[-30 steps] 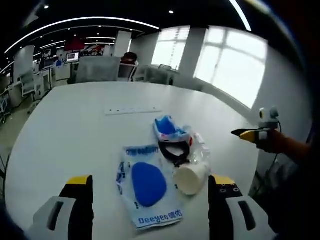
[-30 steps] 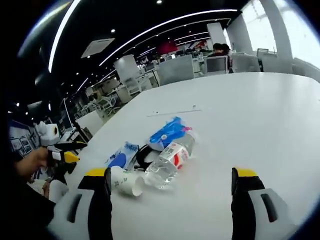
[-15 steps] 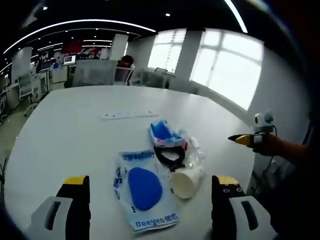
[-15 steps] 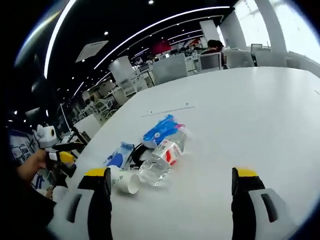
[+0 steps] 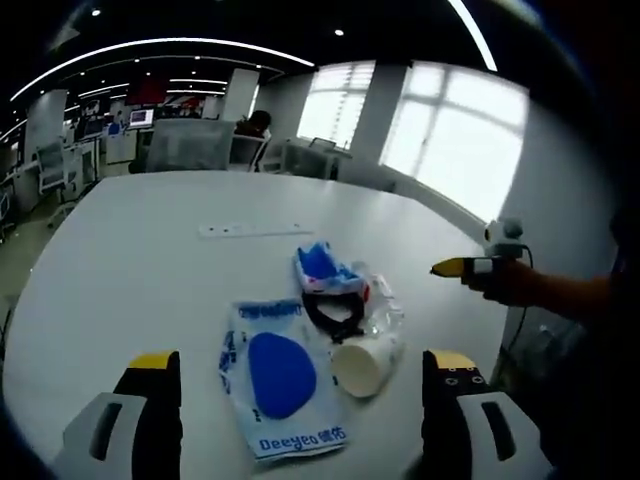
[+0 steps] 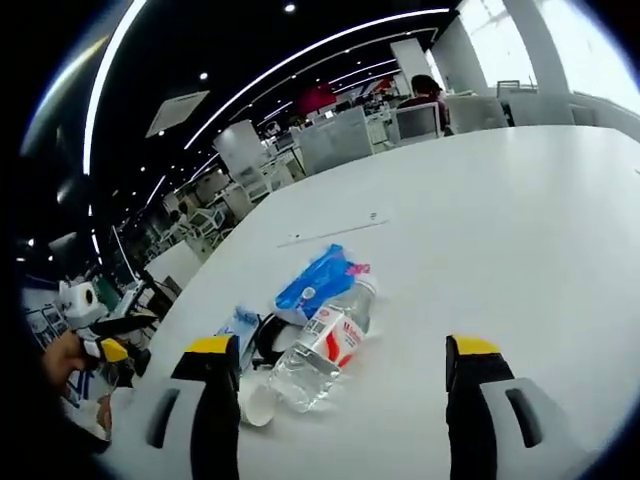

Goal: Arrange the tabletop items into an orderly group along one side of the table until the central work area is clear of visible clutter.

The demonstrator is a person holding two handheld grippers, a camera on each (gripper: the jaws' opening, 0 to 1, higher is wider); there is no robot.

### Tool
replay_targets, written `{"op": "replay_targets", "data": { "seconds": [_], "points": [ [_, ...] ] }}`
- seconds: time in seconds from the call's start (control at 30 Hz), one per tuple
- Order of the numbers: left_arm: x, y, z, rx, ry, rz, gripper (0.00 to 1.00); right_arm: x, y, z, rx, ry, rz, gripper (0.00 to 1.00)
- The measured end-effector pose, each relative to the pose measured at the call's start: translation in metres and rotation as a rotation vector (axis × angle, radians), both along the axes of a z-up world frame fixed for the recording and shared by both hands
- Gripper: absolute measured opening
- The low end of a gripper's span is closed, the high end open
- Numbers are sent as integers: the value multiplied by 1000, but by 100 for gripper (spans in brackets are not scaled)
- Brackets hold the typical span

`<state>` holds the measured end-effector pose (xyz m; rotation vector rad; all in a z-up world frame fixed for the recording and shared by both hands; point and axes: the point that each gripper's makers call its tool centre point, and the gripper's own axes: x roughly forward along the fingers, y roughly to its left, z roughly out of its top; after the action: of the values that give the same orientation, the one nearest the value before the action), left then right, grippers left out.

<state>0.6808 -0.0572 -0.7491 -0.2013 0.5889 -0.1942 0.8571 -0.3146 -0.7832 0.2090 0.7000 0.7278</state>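
Note:
On the white table [image 5: 130, 250] a small pile lies close together. It holds a white packet with a blue oval [image 5: 275, 375], a paper cup on its side [image 5: 360, 365], a black loop [image 5: 335, 310], a blue pack [image 5: 325, 268] and a clear bottle [image 5: 380, 305]. My left gripper [image 5: 300, 362] hovers open just short of the packet and cup. In the right gripper view the bottle [image 6: 320, 350] lies between the jaws, with the blue pack [image 6: 315, 283], the cup [image 6: 258, 400] and the packet [image 6: 240, 322] beside it. My right gripper [image 6: 340, 346] is open above the table.
A white power strip [image 5: 255, 229] lies beyond the pile. The right gripper [image 5: 470, 267] shows in a hand at the table's right edge, and the left gripper [image 6: 105, 345] at the far left of the other view. Office chairs and desks stand behind the table.
The right gripper has moved in toward the pile, so the bottle now lies between its jaws. The left view has barely shifted. The items have not moved.

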Motion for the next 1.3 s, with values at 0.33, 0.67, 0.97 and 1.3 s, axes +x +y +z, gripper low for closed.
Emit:
{"op": "replay_targets", "data": {
  "seconds": [0.33,0.67,0.97,1.3],
  "points": [
    [-1,-8,-4,-13,13,-21,94,24,19,-17,39,119,-36,66],
    [-2,-8,-3,-4,20,-28,93,46,46,-32,80,238,-86,54],
    [-3,-5,-6,7,28,-35,91,67,62,-50,80,282,-125,49],
    [5,-4,-9,-7,31,-36,91,76,69,-68,64,314,-125,37]
  ]
}}
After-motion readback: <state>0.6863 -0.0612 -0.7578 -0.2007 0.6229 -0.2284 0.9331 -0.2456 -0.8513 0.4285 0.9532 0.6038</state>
